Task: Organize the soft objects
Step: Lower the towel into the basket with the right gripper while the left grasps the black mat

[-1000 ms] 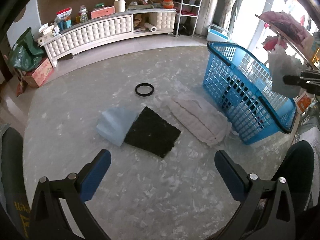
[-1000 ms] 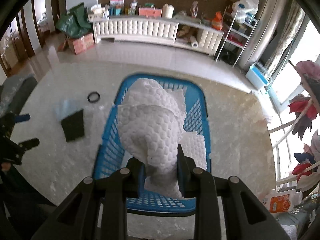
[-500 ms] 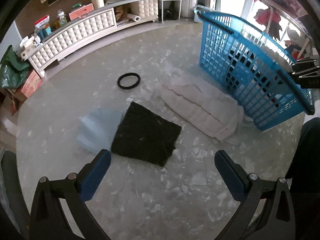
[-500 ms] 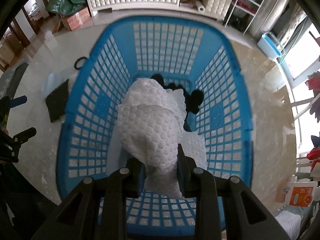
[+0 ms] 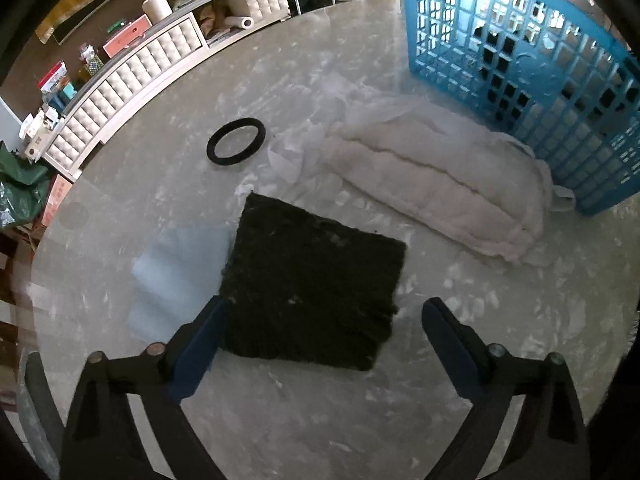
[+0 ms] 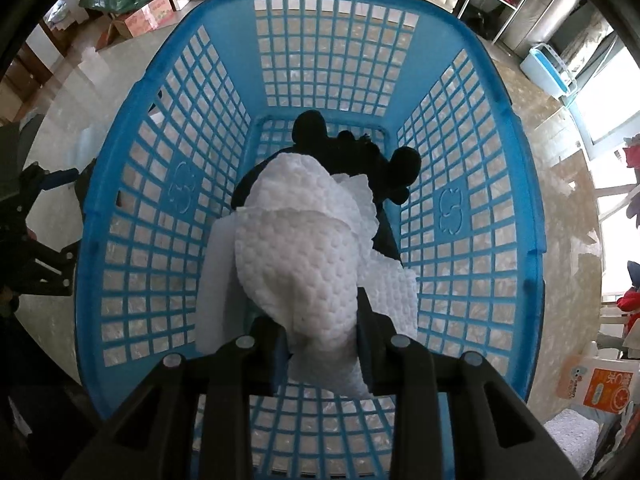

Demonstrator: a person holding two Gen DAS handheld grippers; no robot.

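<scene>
A: Left wrist view: what sits under the left claw (image 5: 320, 320)?

B: A black square pad (image 5: 312, 284) lies flat on the marbled floor (image 5: 320, 420). The claw's blue-padded jaws are spread wide and closing, one at the pad's near left corner, the other off its near right corner; neither presses on it.

A: And around it?

B: A pale blue foam sheet (image 5: 180, 268) lies just left of the pad, partly under its edge. A black ring (image 5: 236, 141) lies farther off. To the right, a folded cream quilted cloth (image 5: 440, 188) lies against the near wall of the blue plastic basket (image 5: 520, 60). A white tufted cabinet (image 5: 128, 92) stands far left.

A: The right wrist view?

B: The right claw (image 6: 320, 336) points down into the blue plastic basket (image 6: 168, 208). Its jaws are narrow and pinch a white embossed cloth (image 6: 300, 264), which bunches up above them and drapes into the basket. A white foam sheet (image 6: 216, 280) stands against the cloth's left side. A black soft item (image 6: 352, 152) lies on the basket's floor, beyond the cloth.

A: Is the other claw visible there?

B: Yes, the left claw (image 6: 40, 216) shows outside the basket's left wall, spread.
</scene>
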